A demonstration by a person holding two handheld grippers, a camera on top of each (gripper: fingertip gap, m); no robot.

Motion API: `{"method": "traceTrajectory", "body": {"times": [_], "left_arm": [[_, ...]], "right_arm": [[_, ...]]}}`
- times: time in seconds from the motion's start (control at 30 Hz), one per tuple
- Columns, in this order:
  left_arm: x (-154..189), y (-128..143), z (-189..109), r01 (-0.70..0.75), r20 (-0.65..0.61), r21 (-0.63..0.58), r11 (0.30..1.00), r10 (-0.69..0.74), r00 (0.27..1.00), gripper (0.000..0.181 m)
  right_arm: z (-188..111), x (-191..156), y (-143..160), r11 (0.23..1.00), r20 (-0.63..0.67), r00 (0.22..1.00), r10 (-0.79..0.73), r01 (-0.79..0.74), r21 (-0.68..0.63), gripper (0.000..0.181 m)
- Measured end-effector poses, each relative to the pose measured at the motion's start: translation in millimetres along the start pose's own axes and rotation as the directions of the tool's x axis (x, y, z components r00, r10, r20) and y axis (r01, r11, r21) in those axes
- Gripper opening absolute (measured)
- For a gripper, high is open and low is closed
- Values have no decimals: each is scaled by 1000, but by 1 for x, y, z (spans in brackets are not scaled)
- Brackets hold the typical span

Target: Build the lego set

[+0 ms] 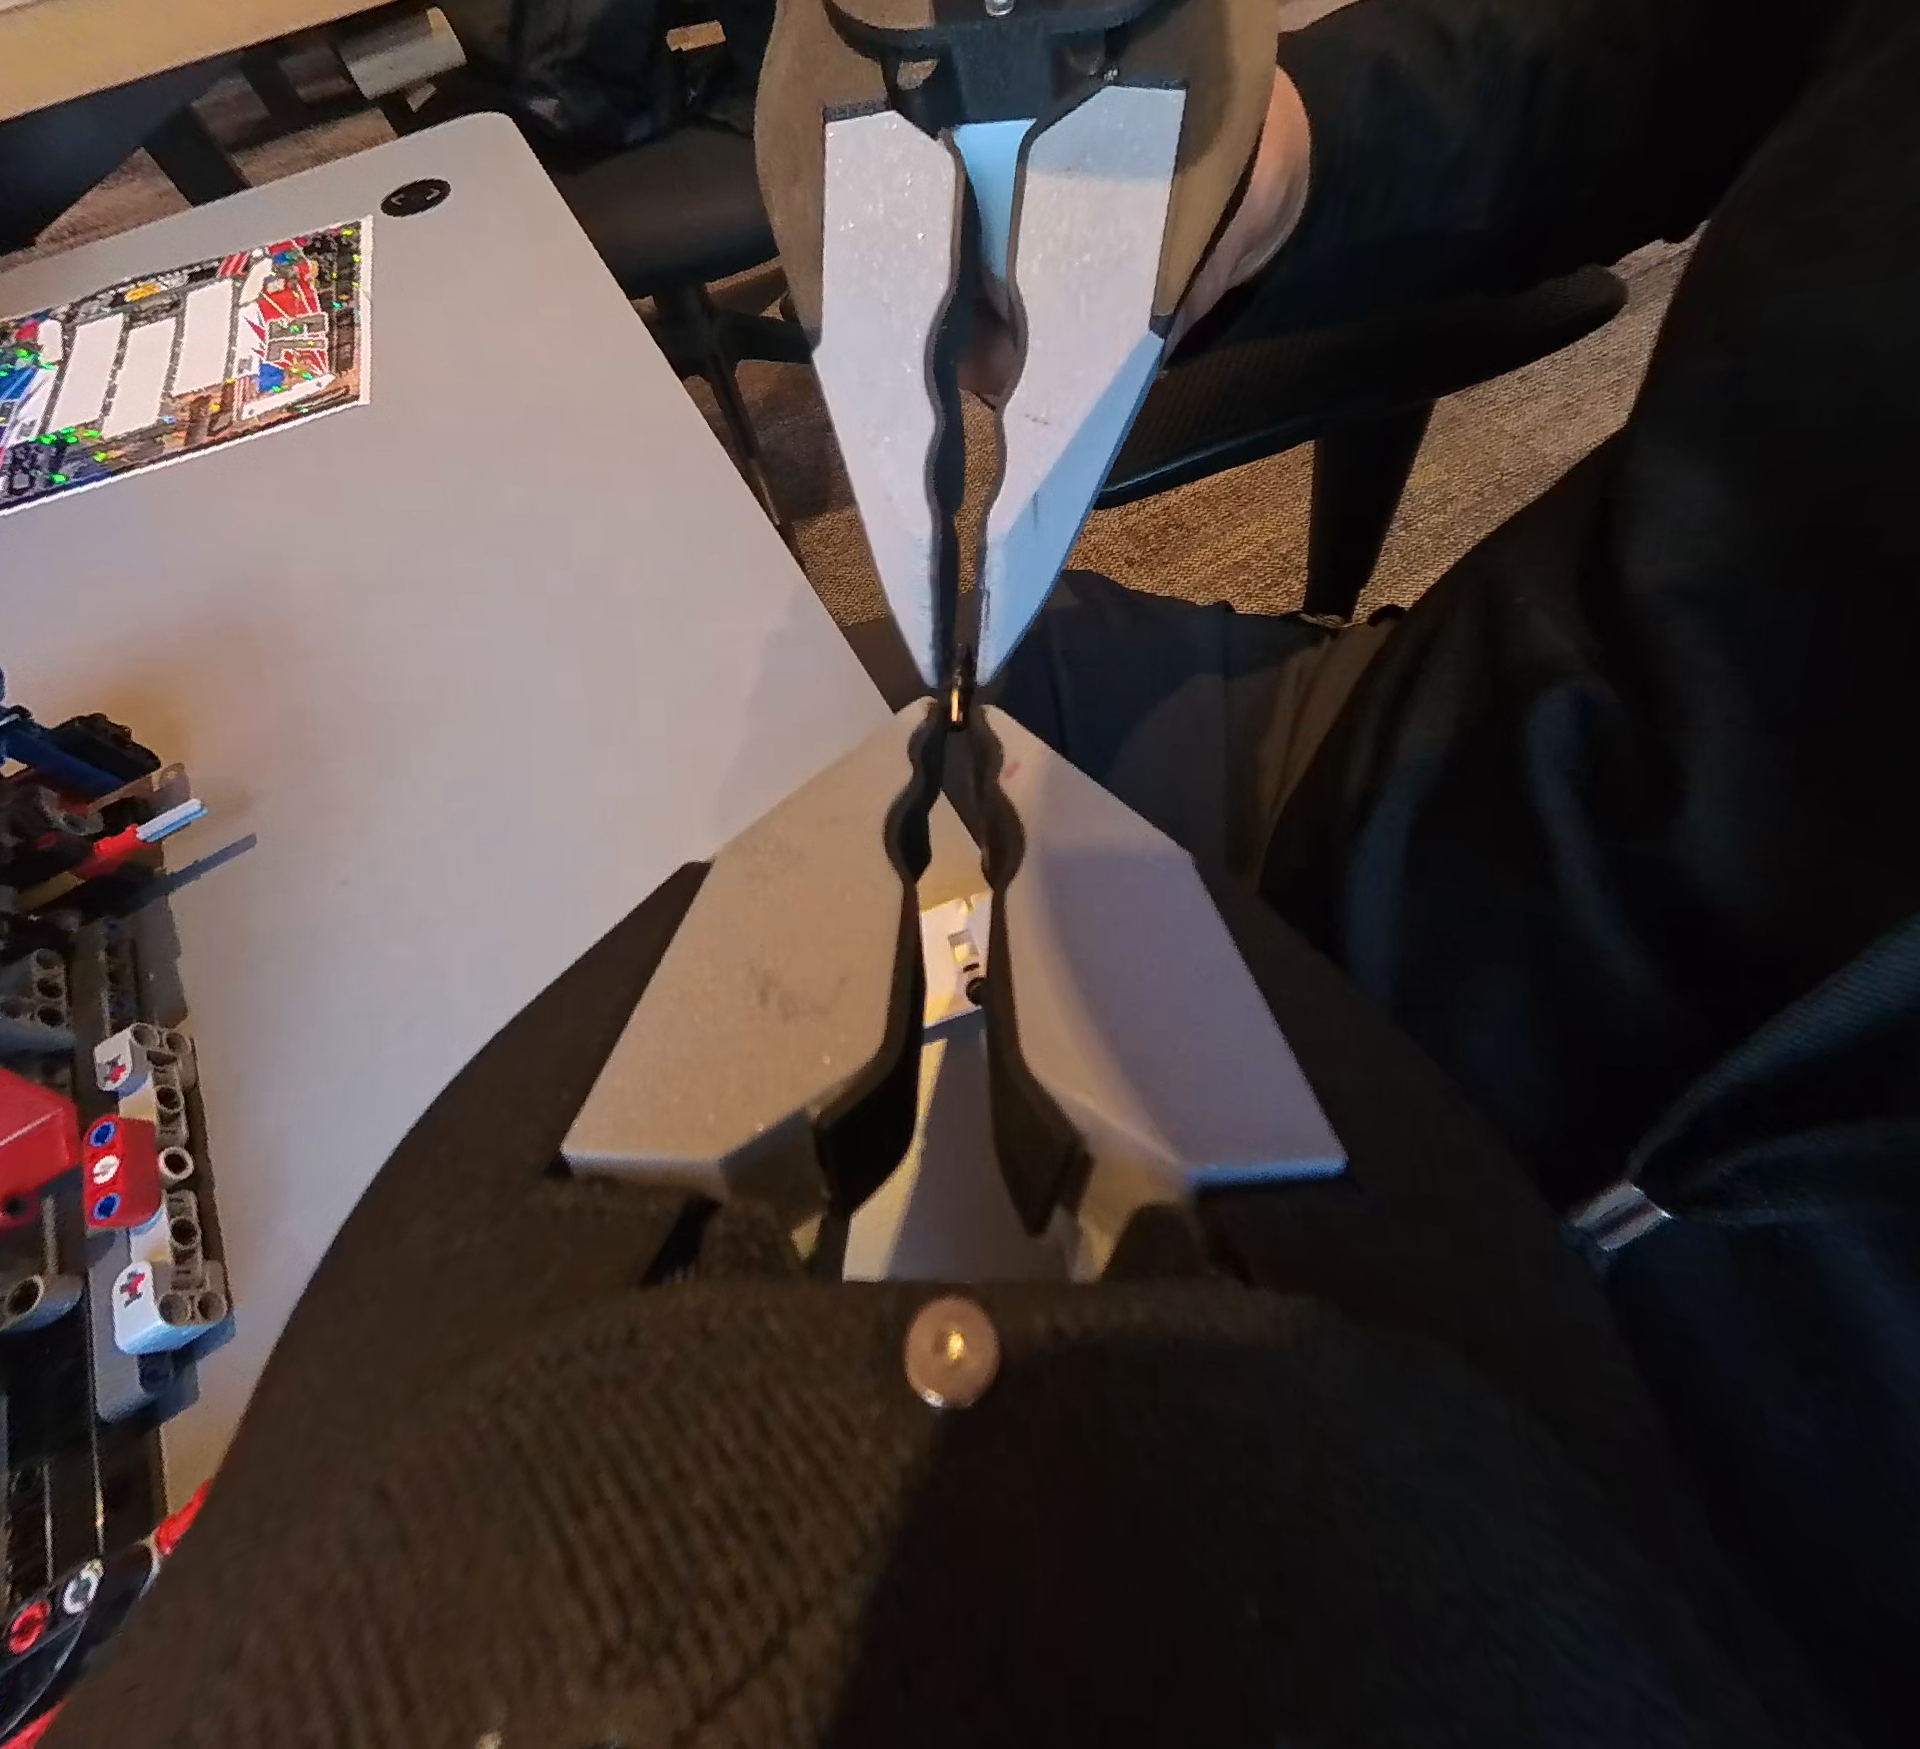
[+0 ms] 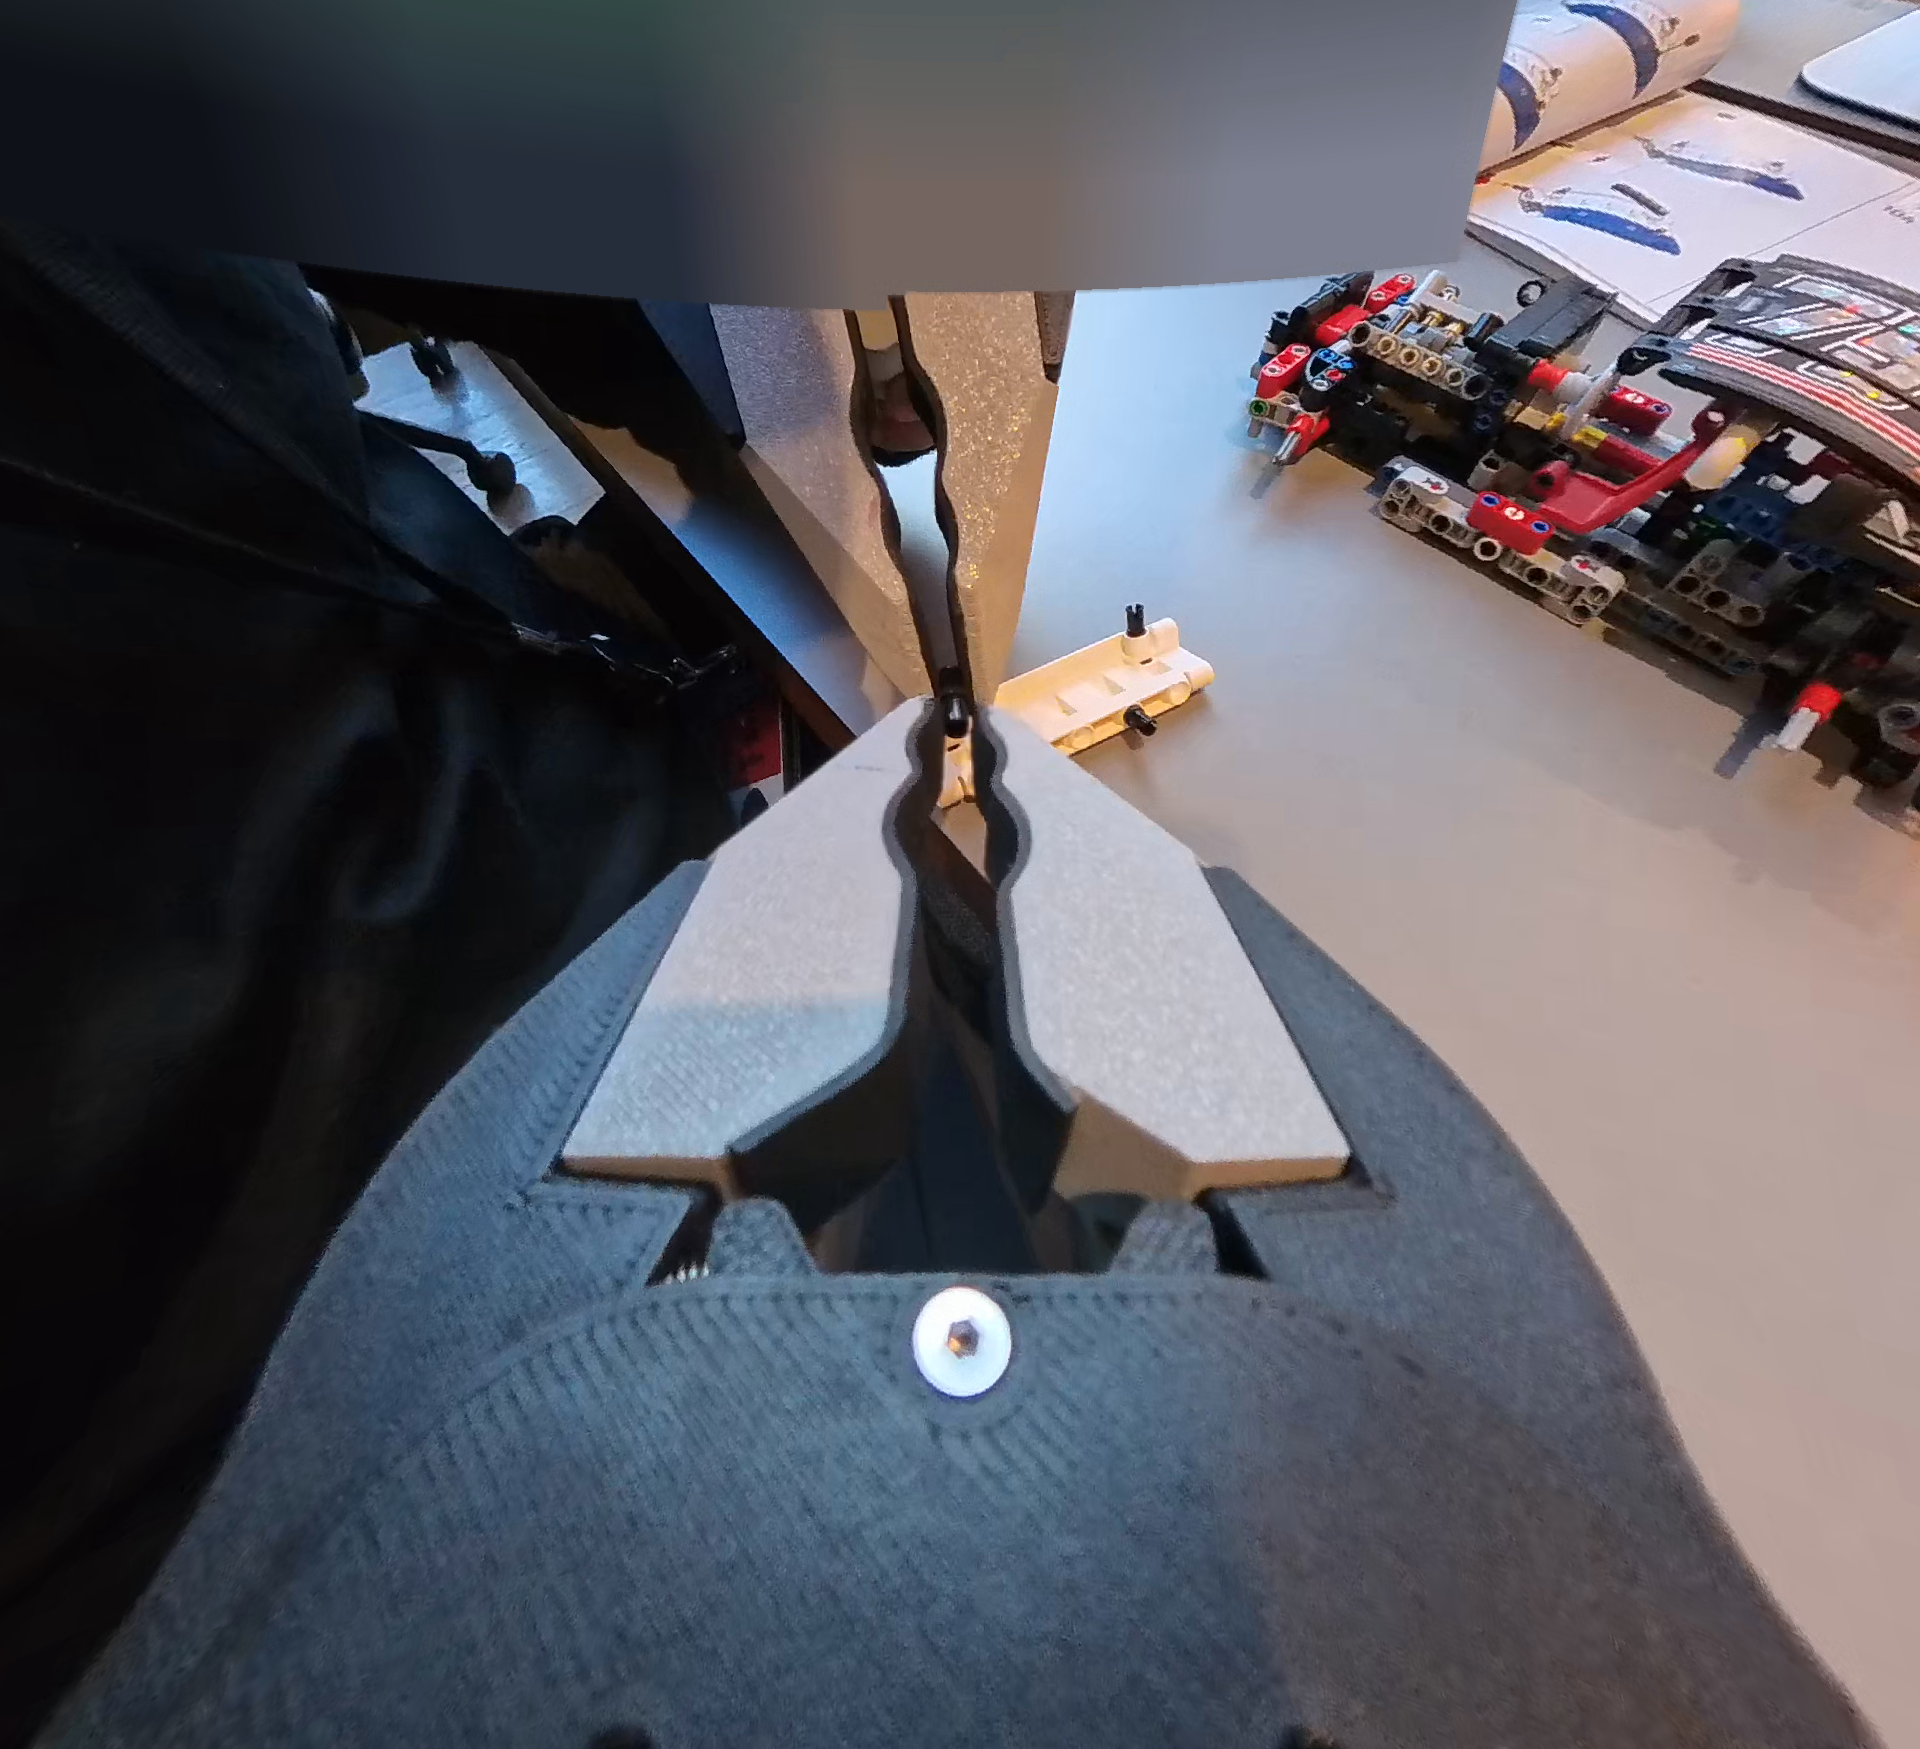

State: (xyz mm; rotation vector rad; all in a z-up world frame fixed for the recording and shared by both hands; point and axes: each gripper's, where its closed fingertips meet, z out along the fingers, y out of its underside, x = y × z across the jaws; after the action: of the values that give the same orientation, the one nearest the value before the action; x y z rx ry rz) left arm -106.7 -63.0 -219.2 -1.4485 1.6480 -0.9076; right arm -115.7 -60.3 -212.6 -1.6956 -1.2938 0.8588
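Right at the table's near edge, the left gripper and the right gripper meet tip to tip, both pinching one small black pin between closed fingers. Just beyond on the grey table lies a white beam with pins in it, bare tabletop around it. Farther right sits the partly built lego car, with instruction pages at the far edge.
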Motion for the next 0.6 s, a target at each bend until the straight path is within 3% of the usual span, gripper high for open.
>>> {"method": "traceTrajectory", "body": {"times": [0.53,0.6], "left_arm": [[1,5,3,32,-20,-16,999,-33,999,0],[0,8,3,67,-34,-35,997,-69,997,8]], "right_arm": [[2,0,4,999,-14,999,-32,31,-24,2],[3,2,9,999,-21,999,-24,23,-38,2]]}}
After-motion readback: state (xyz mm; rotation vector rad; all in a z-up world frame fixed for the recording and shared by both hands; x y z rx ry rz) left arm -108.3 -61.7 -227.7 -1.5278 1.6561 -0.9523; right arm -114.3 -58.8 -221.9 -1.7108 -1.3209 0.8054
